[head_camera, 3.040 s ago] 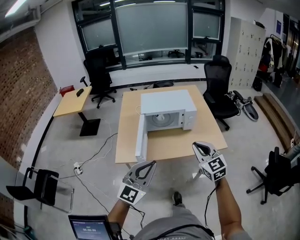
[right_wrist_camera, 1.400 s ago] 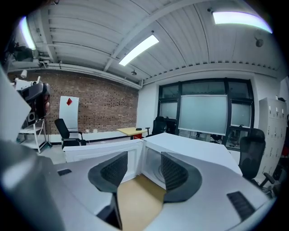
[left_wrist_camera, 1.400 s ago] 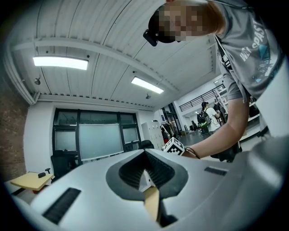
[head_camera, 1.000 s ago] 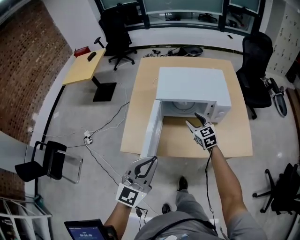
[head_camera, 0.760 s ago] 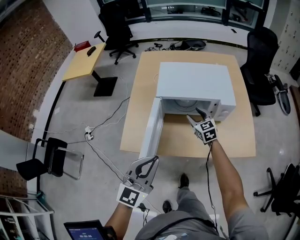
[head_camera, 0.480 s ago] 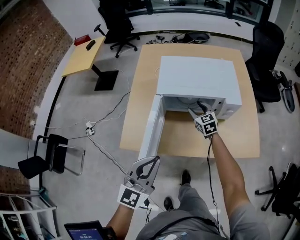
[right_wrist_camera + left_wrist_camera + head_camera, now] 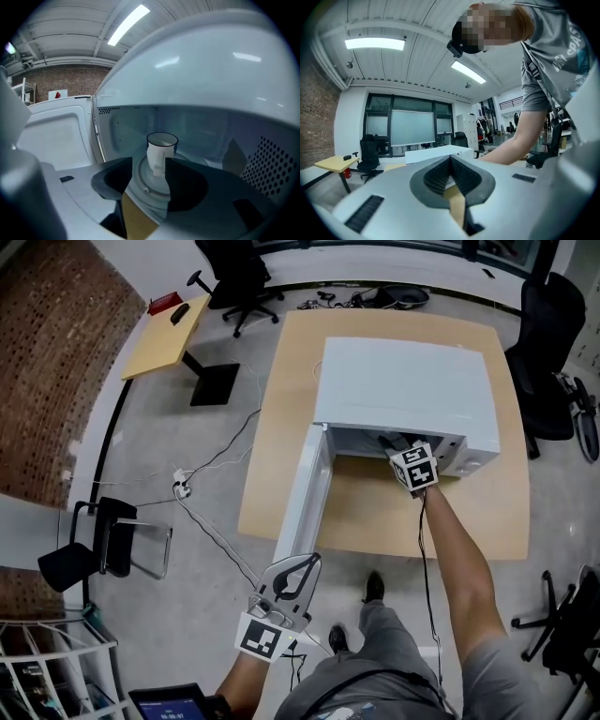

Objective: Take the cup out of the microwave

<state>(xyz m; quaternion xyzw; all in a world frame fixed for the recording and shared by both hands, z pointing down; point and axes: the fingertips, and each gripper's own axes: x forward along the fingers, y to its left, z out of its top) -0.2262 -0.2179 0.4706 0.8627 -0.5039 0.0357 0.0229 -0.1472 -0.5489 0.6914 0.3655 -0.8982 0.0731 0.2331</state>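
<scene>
- While the microwave [image 7: 403, 390] door [image 7: 302, 498] stands open to the left, head view: right gripper [image 7: 392, 442] at the cavity mouth, left gripper [image 7: 298, 570] idle near the person.
- Left gripper view: jaws together, nothing between them.
- Right gripper view: jaws apart; cup [image 7: 161, 150] upright on the turntable [image 7: 140, 180], just beyond the tips, untouched. Grasp and lift-out both remain.

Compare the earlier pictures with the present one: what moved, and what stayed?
The right gripper reached forward into the open microwave, jaws apart before the cup, not yet gripping it. The left gripper stayed low and shut; the door stayed open.
</scene>
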